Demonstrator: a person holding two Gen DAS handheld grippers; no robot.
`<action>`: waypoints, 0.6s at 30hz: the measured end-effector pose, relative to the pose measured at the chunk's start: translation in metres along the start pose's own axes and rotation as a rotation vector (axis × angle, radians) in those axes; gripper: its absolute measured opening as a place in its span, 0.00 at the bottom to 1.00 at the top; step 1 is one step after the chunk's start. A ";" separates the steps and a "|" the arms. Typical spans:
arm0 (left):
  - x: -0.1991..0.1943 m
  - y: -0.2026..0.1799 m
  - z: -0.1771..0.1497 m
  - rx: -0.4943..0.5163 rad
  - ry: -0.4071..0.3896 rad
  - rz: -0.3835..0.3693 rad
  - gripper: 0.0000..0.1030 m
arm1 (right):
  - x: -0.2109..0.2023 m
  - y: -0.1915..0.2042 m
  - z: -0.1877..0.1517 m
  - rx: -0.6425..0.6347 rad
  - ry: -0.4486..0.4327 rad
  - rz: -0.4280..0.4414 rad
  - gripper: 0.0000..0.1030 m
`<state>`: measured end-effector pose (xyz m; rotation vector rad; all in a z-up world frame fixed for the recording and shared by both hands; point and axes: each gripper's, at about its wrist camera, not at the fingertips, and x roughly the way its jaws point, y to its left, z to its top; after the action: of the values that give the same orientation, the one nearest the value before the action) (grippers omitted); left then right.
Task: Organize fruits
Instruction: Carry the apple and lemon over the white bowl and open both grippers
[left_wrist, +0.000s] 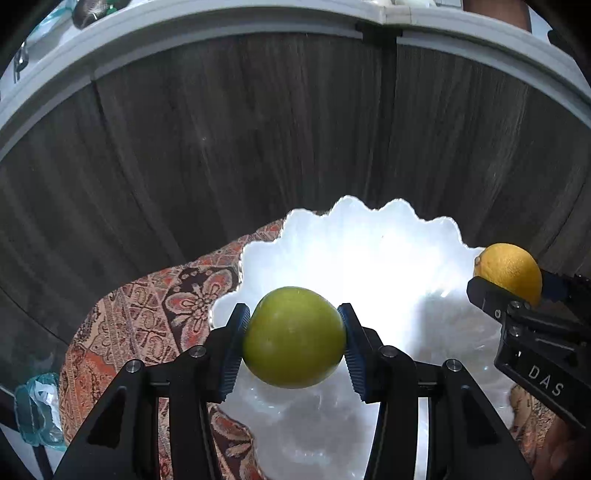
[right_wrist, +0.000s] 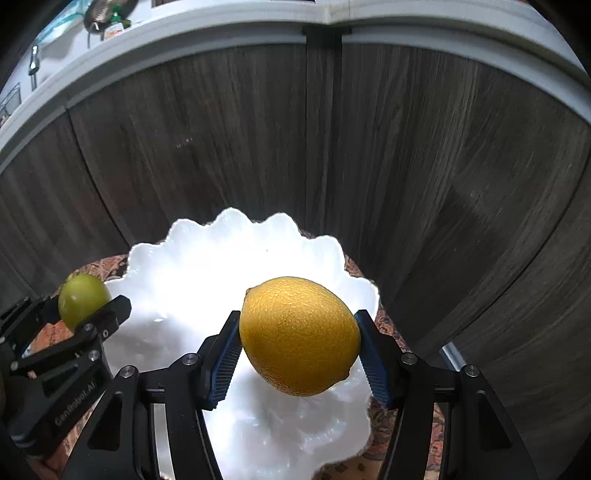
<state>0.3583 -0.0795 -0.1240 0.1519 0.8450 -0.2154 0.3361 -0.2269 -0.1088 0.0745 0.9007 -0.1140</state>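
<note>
Altogether, two fruits, two grippers and one bowl can be counted. One green fruit (left_wrist: 294, 336), round, smooth and faintly glossy, is clamped between the blue ribbed pads (left_wrist: 236, 354) of the left gripper (left_wrist: 294, 343) and is held in the air above the near left part of the bowl. One lemon (right_wrist: 299, 335), oval, deep yellow and finely pitted, with a small nub at one end, is clamped between the matching blue ribbed pads of the right gripper (right_wrist: 300, 350) and is held above the near right part of the same bowl. In the left wrist view the lemon is seen at the right edge, over the bowl's right rim; in the right wrist view the green fruit is seen at the left edge, by the bowl's left rim. The two fruits are kept well apart.

The single bowl (left_wrist: 369, 214) is made of a white, glossy material, wide and shallow, with a deeply scalloped rim; its inside is washed out by glare, and no fruit can be made out lying in it. It is set on one patterned cloth (left_wrist: 147, 306) woven in red, orange and dark floral figures. Both grippers are built of black angular parts joined by round silver bolts. Dark wood-grain panels (left_wrist: 258, 129) topped by a pale moulded ledge (left_wrist: 184, 22) are seen behind.
</note>
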 end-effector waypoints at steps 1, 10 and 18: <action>0.004 0.000 -0.001 -0.004 0.008 -0.001 0.47 | 0.003 0.000 -0.001 0.000 0.006 -0.001 0.59; 0.019 0.001 -0.011 -0.003 0.057 0.001 0.47 | 0.015 0.002 -0.007 -0.012 0.040 0.009 0.59; 0.012 0.008 -0.010 -0.002 0.049 0.044 0.66 | 0.015 -0.003 -0.009 -0.016 0.046 -0.027 0.62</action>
<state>0.3605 -0.0710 -0.1393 0.1745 0.8900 -0.1705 0.3380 -0.2296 -0.1261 0.0502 0.9486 -0.1307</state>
